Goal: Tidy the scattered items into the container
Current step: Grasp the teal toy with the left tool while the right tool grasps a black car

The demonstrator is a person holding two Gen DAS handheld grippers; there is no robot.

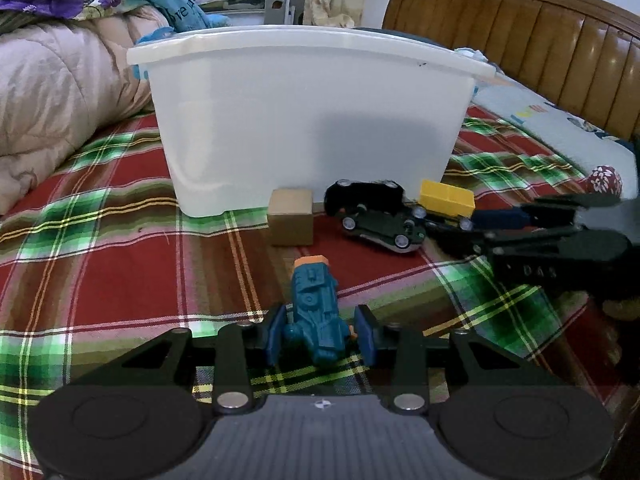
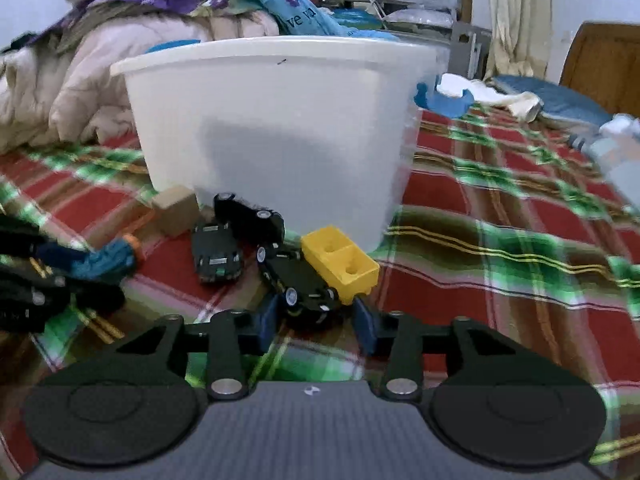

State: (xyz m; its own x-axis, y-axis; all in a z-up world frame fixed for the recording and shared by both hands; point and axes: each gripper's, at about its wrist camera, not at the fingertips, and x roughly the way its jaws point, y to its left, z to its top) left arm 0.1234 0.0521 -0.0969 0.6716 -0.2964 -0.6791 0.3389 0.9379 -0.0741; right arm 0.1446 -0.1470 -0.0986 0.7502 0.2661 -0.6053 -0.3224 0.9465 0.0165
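Teal toy (image 1: 314, 312) sits between the left gripper (image 1: 320, 338) fingers, apparently pinched; right gripper (image 2: 316, 326) fingers spread around a black toy truck (image 2: 316, 276). Everything's seemingly outside the white tub (image 1: 304, 120), on the bed.

The left gripper (image 1: 322, 336) sits low and level, its blue pads (image 1: 276, 334) pressed against something between them. The right gripper (image 2: 316, 326) is low too, jaws parted.
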